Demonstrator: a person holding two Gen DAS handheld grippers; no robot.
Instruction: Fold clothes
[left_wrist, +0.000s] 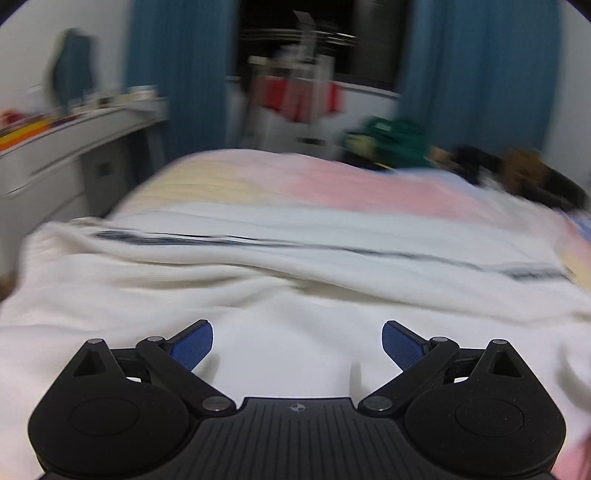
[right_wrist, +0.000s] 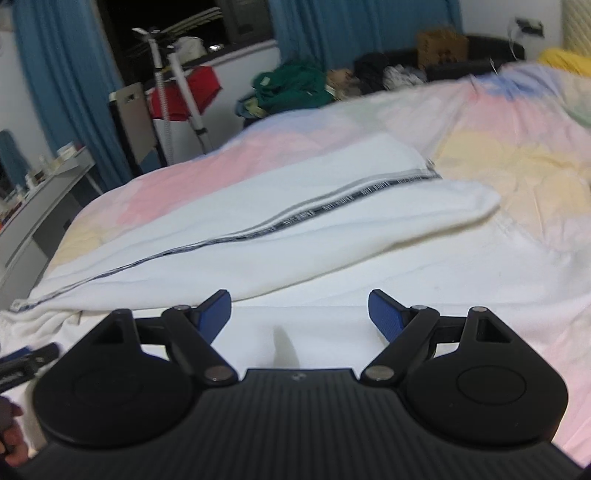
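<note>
A white garment (left_wrist: 258, 295) with a dark zipper line lies spread on the bed. In the right wrist view the garment (right_wrist: 295, 221) has one side folded over, and the zipper band (right_wrist: 332, 205) runs diagonally. My left gripper (left_wrist: 297, 345) is open and empty, just above the white cloth near its front part. My right gripper (right_wrist: 299, 314) is open and empty, over the near edge of the cloth. The left gripper's tip also shows at the left edge of the right wrist view (right_wrist: 26, 360).
The bed has a pastel pink, yellow and blue cover (right_wrist: 498, 155). A grey desk (left_wrist: 74, 144) stands at the left. A drying rack with red cloth (right_wrist: 184, 92) and a pile of green clothes (right_wrist: 295, 86) stand beyond the bed, with blue curtains (left_wrist: 480, 74) behind.
</note>
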